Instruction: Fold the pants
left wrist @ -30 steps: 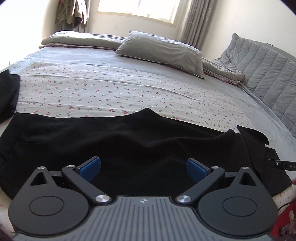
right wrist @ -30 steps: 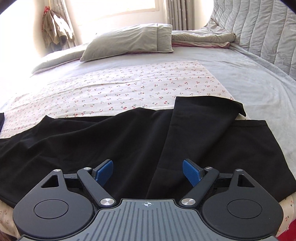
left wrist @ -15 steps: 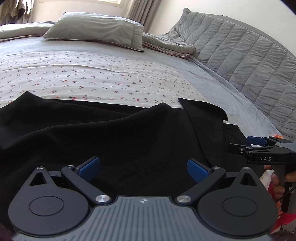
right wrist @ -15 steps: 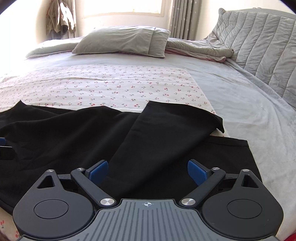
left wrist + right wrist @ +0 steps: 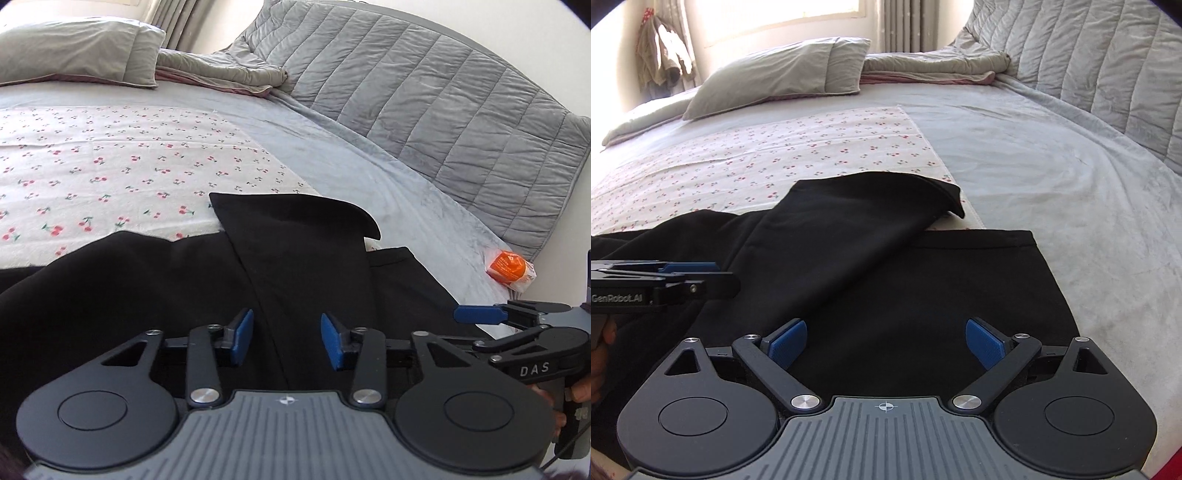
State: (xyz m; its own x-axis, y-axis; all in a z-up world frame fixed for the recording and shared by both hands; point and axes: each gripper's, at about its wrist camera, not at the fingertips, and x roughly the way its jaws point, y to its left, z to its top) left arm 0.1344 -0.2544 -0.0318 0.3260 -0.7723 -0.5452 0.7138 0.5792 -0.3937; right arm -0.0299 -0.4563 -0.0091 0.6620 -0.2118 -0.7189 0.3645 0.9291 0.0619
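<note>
Strong daylight is admitted through the overexposed window (image 5: 798,14) at the top of the right wrist view, where detail is washed out by glare. The black fabric pants (image 5: 886,266) are rendered almost featureless, their folds lost in dark tone. Straight lines are bowed by fisheye distortion, the corners are vignetted, and focus is kept sharp throughout.

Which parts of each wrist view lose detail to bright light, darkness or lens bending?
Right wrist view: window blown white; black pants show few folds. Left wrist view: quilted headboard curves from fisheye distortion, corners vignetted.
</note>
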